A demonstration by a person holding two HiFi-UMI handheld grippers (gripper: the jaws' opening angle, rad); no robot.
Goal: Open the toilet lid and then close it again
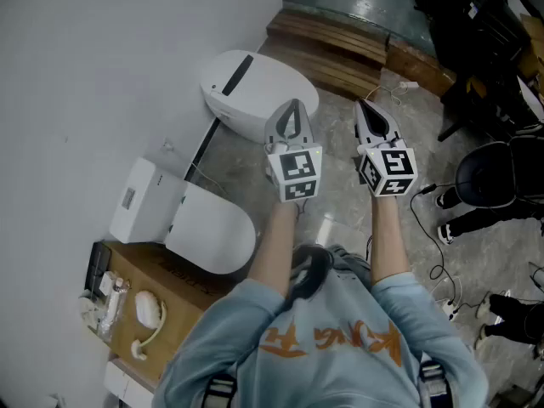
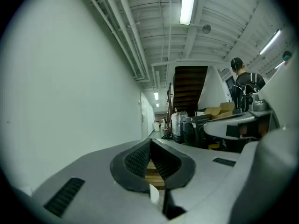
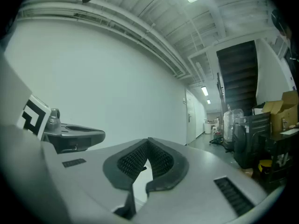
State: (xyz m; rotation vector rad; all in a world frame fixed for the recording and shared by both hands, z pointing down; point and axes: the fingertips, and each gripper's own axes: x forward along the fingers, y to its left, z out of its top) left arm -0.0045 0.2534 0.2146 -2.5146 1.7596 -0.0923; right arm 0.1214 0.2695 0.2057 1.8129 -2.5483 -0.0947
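Note:
Two white toilets stand along the wall in the head view. One with a tank and a closed lid is at the left; a rounded one with a dark stripe on its closed lid is farther ahead. My left gripper is held level in the air, shut and empty, its tip over the near edge of the farther toilet. My right gripper is level beside it over the floor, also shut and empty. The left gripper and right gripper views show the jaws meeting with nothing between them.
A wooden pallet lies ahead past the farther toilet. A cardboard box with small items sits at the lower left. Cables, a black chair and a person's feet are at the right. A person stands far down the corridor.

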